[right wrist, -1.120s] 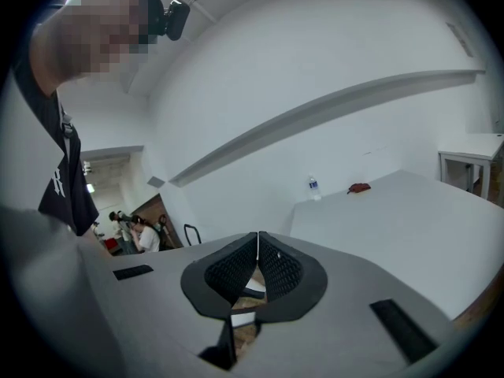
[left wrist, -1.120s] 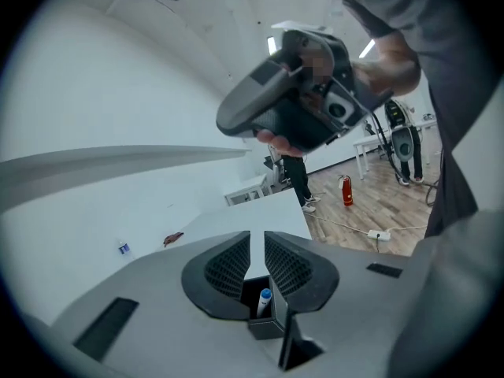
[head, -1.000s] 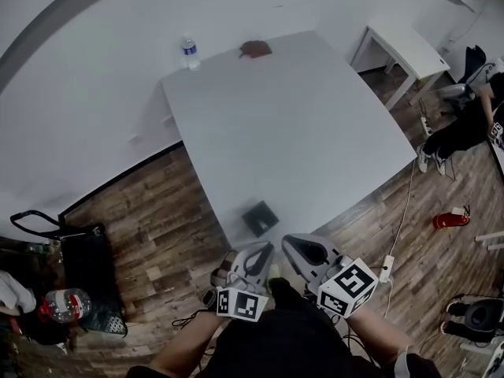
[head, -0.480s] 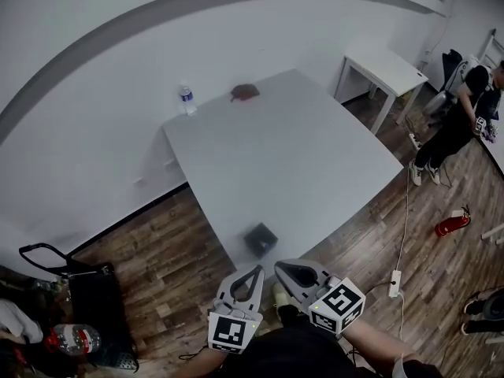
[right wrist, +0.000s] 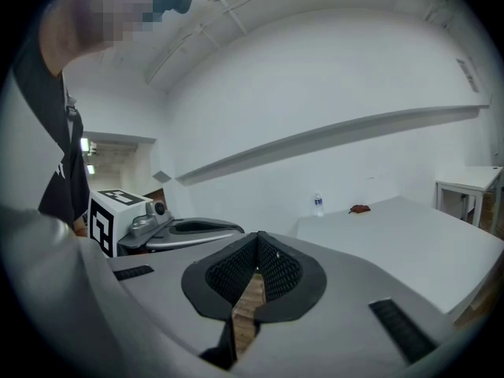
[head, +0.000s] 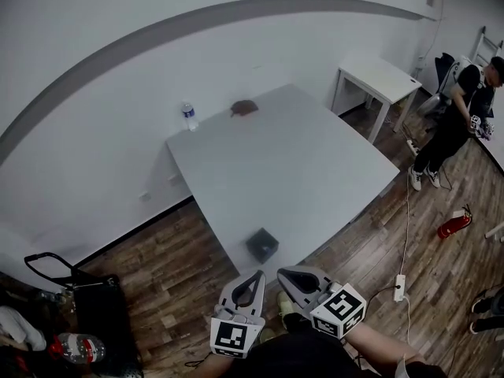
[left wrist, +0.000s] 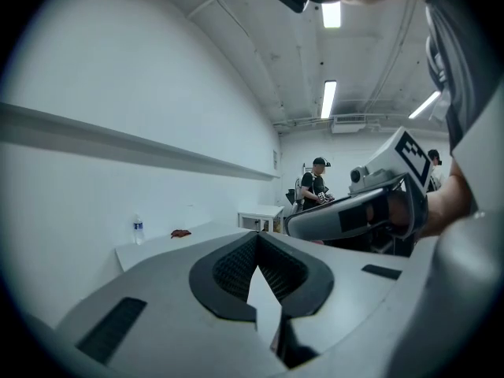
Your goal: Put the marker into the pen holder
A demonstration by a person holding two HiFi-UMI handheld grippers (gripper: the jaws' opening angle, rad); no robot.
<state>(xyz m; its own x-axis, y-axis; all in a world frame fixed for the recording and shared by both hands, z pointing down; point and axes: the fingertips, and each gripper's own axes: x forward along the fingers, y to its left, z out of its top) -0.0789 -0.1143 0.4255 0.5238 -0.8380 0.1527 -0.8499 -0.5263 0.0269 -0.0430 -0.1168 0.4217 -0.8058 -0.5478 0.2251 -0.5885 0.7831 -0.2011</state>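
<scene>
A small black pen holder (head: 262,245) stands on the white table (head: 291,164) near its front edge. No marker shows in any view. Both grippers hover side by side over the wooden floor, short of the table and just below the holder. My left gripper (head: 257,275) is shut with nothing between its jaws; its tips meet in the left gripper view (left wrist: 257,235). My right gripper (head: 282,272) is also shut and empty (right wrist: 257,237). Each gripper shows in the other's view: the right one (left wrist: 354,215) and the left one (right wrist: 189,230).
A water bottle (head: 189,116) and a small reddish-brown thing (head: 245,108) sit at the table's far edge by the wall. A second white table (head: 382,77) and a person (head: 465,101) are at the right. A red extinguisher (head: 453,223), a power strip (head: 399,287) and a black bag (head: 87,298) lie on the floor.
The head view has swung up and back, so the table and holder sit farther off. Both grippers now show lower in the frame, still side by side.
</scene>
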